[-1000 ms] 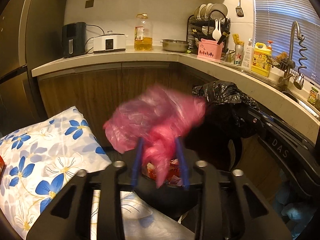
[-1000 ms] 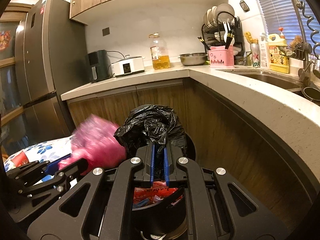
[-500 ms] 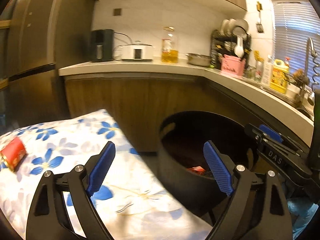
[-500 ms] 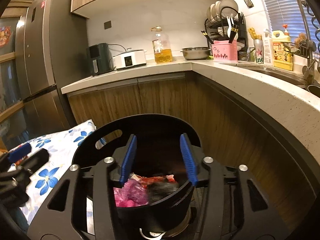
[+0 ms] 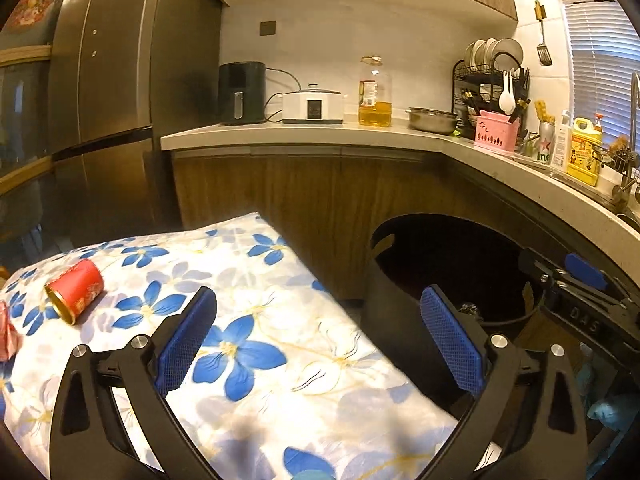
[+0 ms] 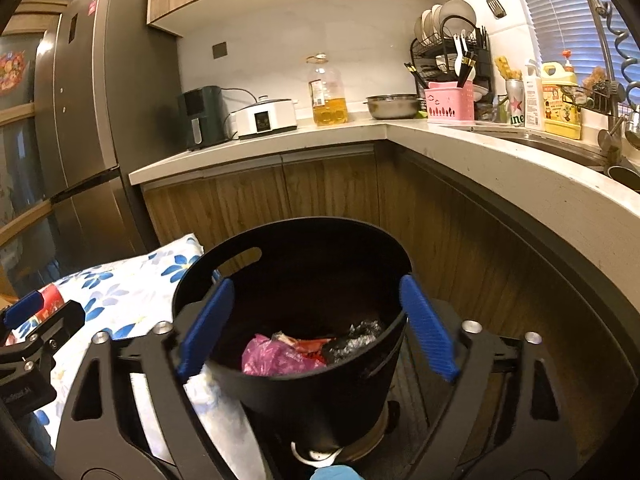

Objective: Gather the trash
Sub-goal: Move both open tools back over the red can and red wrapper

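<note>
both bags had dropped: the crumpled pink plastic bag [image 6: 276, 354] and crinkled black plastic bag [image 6: 354, 338] lay inside the round black plastic bin [image 6: 256, 380]. left claw [image 5: 320, 344] and right claw [image 6: 318, 324] had just been opening and stood released, empty. a red cylindrical can [image 5: 75, 291] remained on the blue-flowered white cloth [image 5: 260, 344], likely next.

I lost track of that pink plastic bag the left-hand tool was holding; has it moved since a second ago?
Yes. The pink bag has dropped from above the rim into the black bin, beside the black bag.
</note>
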`<state>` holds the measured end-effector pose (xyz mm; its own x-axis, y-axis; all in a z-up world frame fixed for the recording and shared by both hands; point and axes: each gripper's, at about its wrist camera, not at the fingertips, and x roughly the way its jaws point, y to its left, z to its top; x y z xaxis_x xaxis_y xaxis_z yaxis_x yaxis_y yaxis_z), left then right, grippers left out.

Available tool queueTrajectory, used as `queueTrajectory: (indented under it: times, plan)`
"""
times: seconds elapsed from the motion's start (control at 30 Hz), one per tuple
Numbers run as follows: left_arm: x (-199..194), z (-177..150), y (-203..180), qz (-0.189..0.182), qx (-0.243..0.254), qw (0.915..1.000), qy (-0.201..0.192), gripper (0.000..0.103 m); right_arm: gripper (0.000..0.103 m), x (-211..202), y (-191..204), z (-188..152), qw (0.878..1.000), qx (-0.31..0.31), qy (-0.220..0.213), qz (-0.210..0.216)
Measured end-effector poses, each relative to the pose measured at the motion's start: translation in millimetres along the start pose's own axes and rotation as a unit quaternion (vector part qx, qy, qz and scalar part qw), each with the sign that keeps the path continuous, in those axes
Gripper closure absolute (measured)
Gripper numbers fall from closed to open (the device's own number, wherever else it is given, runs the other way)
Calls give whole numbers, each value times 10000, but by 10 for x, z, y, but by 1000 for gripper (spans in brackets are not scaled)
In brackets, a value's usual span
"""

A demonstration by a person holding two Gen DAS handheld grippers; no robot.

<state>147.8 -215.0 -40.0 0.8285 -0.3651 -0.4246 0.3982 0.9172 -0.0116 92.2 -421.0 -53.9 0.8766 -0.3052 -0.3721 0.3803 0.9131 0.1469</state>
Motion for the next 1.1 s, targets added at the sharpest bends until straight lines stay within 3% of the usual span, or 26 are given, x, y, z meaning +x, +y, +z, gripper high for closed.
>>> queueTrajectory:
  times: [0.37, 0.7, 0.93, 1.1]
  plan:
    - [-329, -155, 409, 406, -276, 9988, -25, 6, 10, -427, 387, -110, 9998, -67, -110, 130]
    - [-658, -294, 972, 855, -583, 9946, -85, 6, 10, -607, 1126, -301, 9970, -336, -44, 701]
    - [-826, -412, 1527, 1388, -840, 9867, -85, 6, 10, -598, 1669, -470, 9919, -487, 30, 1173]
    - [-913, -456, 2030, 2092, -965, 9731, -83, 6, 10, -508, 2046, -571, 9870, -616, 174, 1472]
